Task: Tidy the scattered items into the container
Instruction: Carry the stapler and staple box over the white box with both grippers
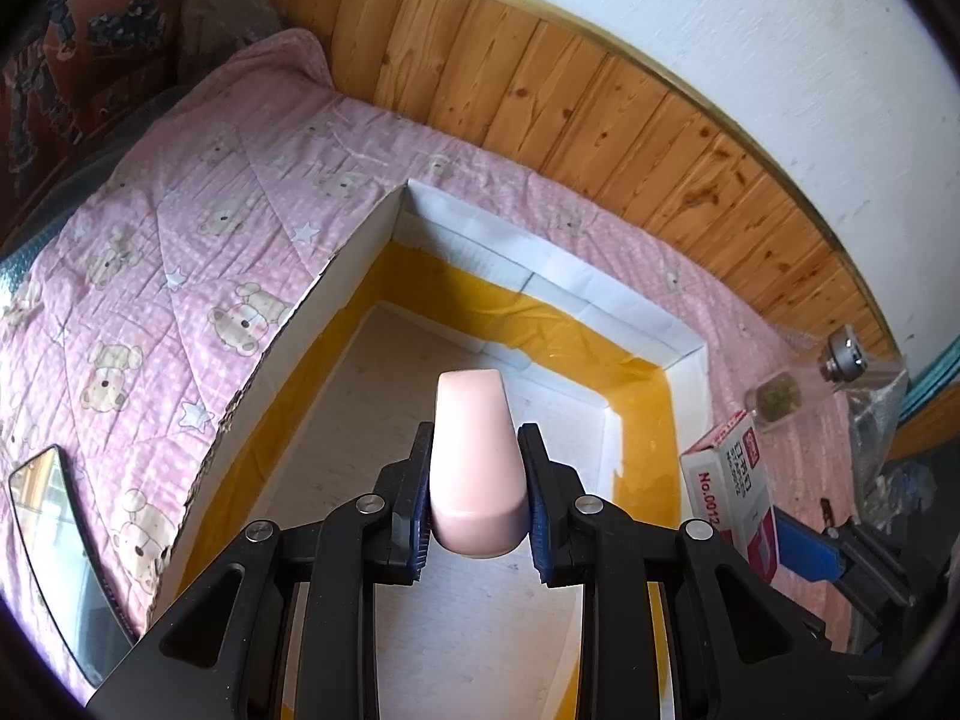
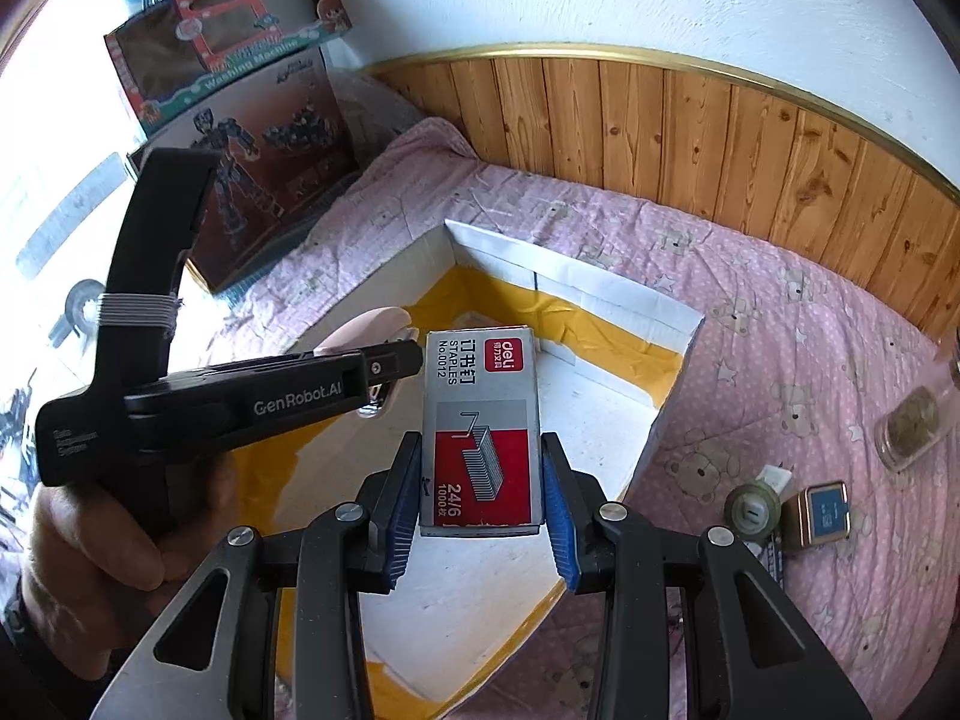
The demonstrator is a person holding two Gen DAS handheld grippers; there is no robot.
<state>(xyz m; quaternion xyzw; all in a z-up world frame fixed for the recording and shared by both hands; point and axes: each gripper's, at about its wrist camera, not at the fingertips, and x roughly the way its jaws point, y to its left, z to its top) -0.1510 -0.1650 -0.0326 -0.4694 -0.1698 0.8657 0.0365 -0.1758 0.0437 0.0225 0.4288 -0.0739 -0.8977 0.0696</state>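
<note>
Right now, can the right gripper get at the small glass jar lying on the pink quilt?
Probably not yet: the right gripper has its jaws shut on the red staples box; the jar lies unobstructed on the quilt.

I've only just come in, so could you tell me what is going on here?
A person is tidying a bed. The left hand-held gripper holds a pink bottle and the right hand-held gripper holds a box of staples, both over the open white box. A jar lies on the quilt.
</note>
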